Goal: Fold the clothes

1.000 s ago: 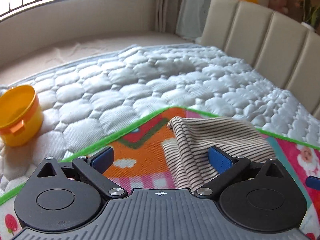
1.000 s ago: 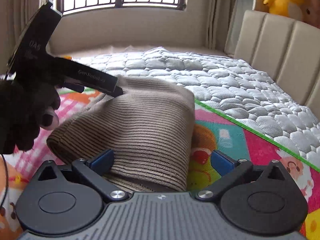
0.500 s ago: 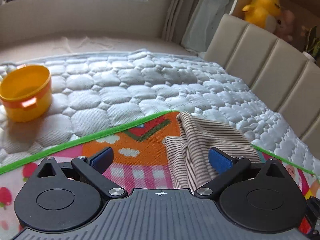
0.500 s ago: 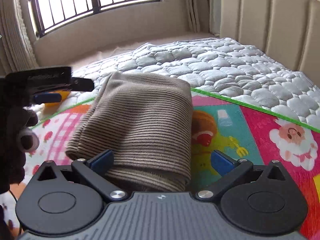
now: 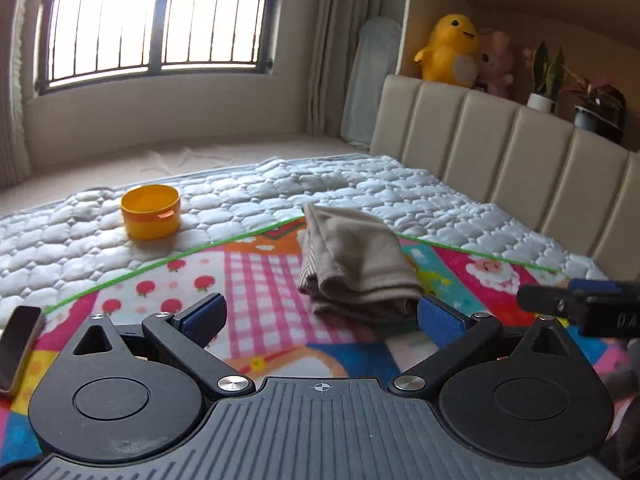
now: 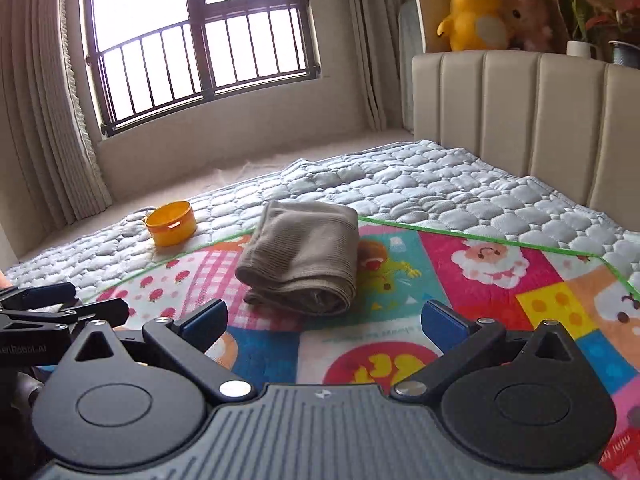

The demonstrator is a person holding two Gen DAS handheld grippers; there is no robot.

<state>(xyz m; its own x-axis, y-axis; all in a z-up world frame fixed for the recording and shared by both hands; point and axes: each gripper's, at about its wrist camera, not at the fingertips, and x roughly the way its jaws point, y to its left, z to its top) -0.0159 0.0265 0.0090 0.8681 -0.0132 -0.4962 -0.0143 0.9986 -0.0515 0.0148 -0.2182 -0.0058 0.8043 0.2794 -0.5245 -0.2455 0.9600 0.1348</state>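
Observation:
A brown striped garment lies folded into a small thick bundle on the colourful play mat. My left gripper is open and empty, held back from the bundle's near edge. My right gripper is also open and empty, a little short of the bundle. The right gripper's tip shows at the right edge of the left wrist view. In the right wrist view the left gripper shows at the left edge.
The mat lies on a white quilted mattress. A yellow bowl stands on the quilt beyond the mat. A phone lies at the mat's left edge. A padded headboard runs along the right, with plush toys above.
Both grippers have drawn back and up from the garment, which now lies free as a folded bundle. The left gripper no longer reaches over the cloth.

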